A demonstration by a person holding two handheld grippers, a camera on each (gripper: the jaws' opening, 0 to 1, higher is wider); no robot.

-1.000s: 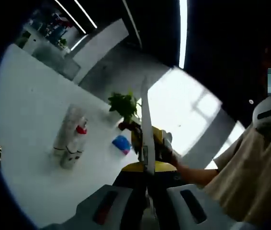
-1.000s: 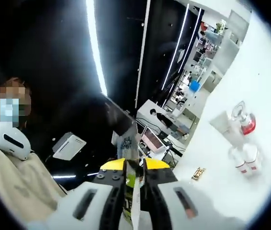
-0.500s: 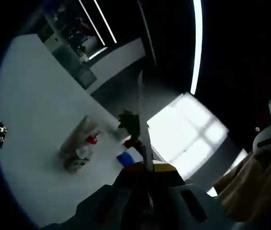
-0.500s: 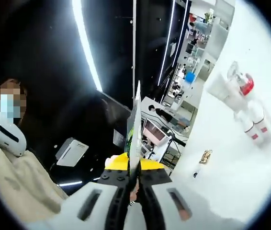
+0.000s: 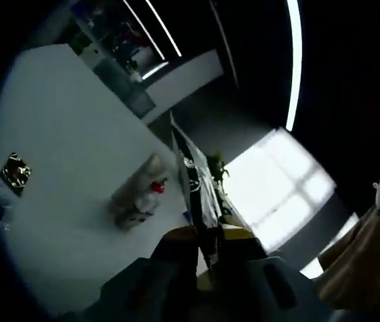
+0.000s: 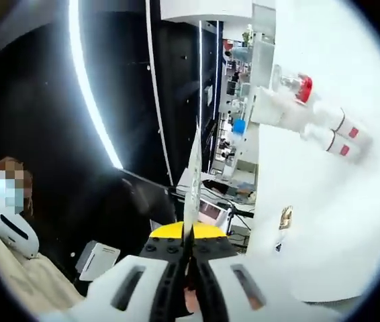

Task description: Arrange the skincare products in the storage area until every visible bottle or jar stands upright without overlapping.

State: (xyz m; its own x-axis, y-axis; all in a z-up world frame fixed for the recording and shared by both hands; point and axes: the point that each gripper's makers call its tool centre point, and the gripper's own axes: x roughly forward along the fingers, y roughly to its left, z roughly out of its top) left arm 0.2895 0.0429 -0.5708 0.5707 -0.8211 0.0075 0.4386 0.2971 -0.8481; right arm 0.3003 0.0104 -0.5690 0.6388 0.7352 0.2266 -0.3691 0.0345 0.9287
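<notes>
A thin flat packet (image 5: 193,181) stands edge-on between my left gripper's (image 5: 207,258) jaws, which are shut on it. The same packet (image 6: 193,181) rises as a narrow strip from my right gripper (image 6: 188,261), also shut on it. Just beyond each pair of jaws shows the other gripper's yellow front (image 5: 235,233) (image 6: 183,231). On the white table (image 5: 56,134) lies a cluster of skincare products (image 5: 138,200): a red-capped bottle (image 6: 302,88), white tubes with red bands (image 6: 341,133) and a larger white tube (image 6: 270,107). They lie on their sides, touching, well apart from both grippers.
A small dark shiny object (image 5: 15,173) (image 6: 285,218) lies on the table away from the cluster. A person in beige clothes (image 6: 15,282) (image 5: 371,268) stands close behind the grippers. Shelves (image 6: 240,87) line the far side of the room.
Both views have rolled and swung with the hands, so the table and products shifted in the picture. The packet now leans left in the left gripper view. Both grippers stay shut on it.
</notes>
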